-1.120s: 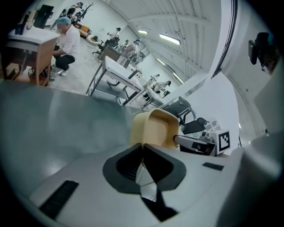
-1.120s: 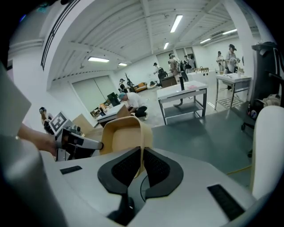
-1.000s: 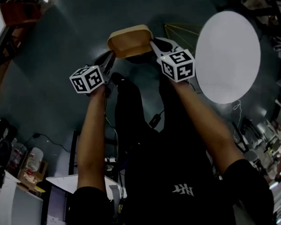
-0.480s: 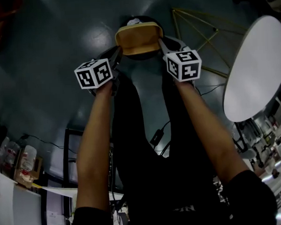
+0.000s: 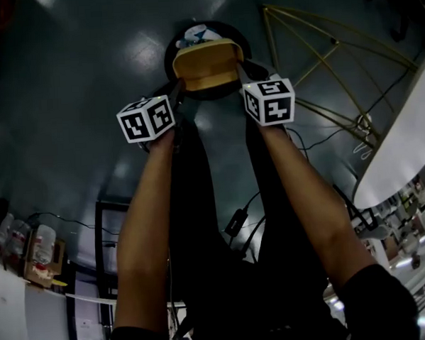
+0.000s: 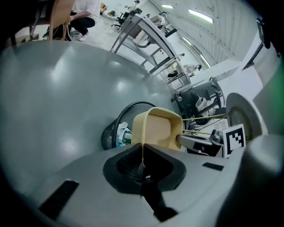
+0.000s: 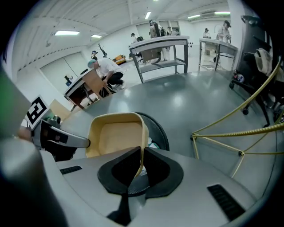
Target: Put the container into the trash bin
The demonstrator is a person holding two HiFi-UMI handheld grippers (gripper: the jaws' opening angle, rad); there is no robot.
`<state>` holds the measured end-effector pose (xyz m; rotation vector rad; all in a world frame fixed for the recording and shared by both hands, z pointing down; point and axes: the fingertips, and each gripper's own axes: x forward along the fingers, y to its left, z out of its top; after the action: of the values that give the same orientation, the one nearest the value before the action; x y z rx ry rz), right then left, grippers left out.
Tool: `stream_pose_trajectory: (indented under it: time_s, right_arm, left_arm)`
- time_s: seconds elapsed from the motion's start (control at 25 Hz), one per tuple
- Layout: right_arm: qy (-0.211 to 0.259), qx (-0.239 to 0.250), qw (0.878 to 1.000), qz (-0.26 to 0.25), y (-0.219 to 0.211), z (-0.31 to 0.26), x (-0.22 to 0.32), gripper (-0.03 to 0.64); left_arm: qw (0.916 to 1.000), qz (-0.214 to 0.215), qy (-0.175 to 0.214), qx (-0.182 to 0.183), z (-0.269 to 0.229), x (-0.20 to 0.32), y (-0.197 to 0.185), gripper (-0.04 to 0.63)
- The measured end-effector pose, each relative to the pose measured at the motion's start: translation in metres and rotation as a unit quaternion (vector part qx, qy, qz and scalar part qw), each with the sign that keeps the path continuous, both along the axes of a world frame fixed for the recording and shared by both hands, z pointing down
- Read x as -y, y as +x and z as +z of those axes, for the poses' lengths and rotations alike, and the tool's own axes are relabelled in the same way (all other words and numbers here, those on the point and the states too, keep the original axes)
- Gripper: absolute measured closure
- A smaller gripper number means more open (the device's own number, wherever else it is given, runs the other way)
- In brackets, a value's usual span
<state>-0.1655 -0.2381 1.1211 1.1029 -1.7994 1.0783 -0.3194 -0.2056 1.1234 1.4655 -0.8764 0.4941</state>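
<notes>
My left gripper: jaws pinched on the near rim of the tan container. My right gripper: at the container's far wall. Black mesh trash bin: just beyond the container, partly hidden, litter inside. Grey floor.

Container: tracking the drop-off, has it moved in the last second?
Yes: the container has come down toward the trash bin, whose rim now frames it.
</notes>
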Motion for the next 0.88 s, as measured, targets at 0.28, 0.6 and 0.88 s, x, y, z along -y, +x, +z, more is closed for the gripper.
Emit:
stream_pose_trajectory:
  time_s: [0.28,0.6,0.88]
  right_arm:
    - [-0.005,-0.006,1.000,-0.005,0.002,0.022,0.000,0.565]
    - [0.012,-0.015,1.000,-0.006,0.000,0.024,0.004,0.561]
    - [0.033,-0.011,0.999,-0.005,0.005,-0.008,-0.002,0.469]
  left_arm:
    - [0.9998,0.007,-0.004,0.021,0.023,0.000,0.002,0.580]
    - [0.9983,0.016,0.009,0.055,0.028,0.005,-0.007,0.569]
    - [0.9948,-0.008,0.084,0.057,-0.013,0.027,-0.010,0.434]
